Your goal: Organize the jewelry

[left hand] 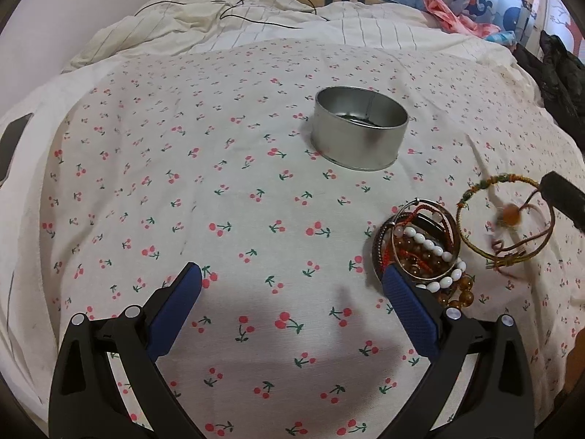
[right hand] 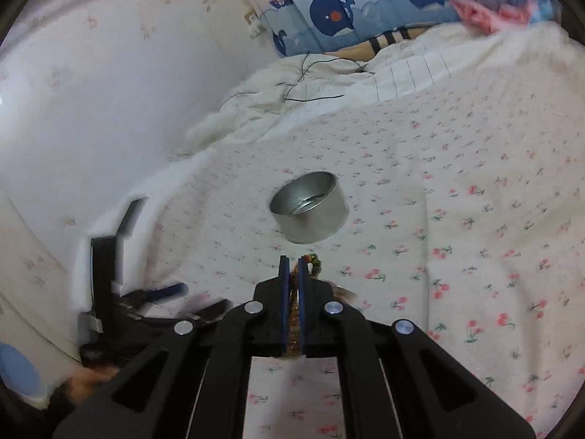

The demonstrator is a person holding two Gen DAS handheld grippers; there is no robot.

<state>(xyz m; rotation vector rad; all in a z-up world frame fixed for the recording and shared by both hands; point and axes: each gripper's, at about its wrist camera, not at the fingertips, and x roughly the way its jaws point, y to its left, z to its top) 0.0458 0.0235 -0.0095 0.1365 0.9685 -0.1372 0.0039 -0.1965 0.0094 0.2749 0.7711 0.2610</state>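
A round silver tin (left hand: 360, 132) stands open on the cherry-print sheet; it also shows in the right wrist view (right hand: 310, 206). A pile of bead bracelets and bangles (left hand: 424, 247) lies beside my left gripper's right finger. My left gripper (left hand: 292, 285) is open and empty, low over the sheet. My right gripper (right hand: 291, 261) is shut on a woven multicoloured string bracelet (right hand: 315, 261) and holds it above the sheet, short of the tin. In the left wrist view that bracelet (left hand: 502, 219) hangs from the right gripper's dark tip (left hand: 563, 197), blurred.
A rumpled white quilt (left hand: 256, 25) with a thin black cable (left hand: 248, 3) lies at the far end. Whale-print fabric (right hand: 351, 11) stands behind it. Dark clothing (left hand: 555, 69) lies at the right edge. The wall (right hand: 91, 109) borders the bed's left side.
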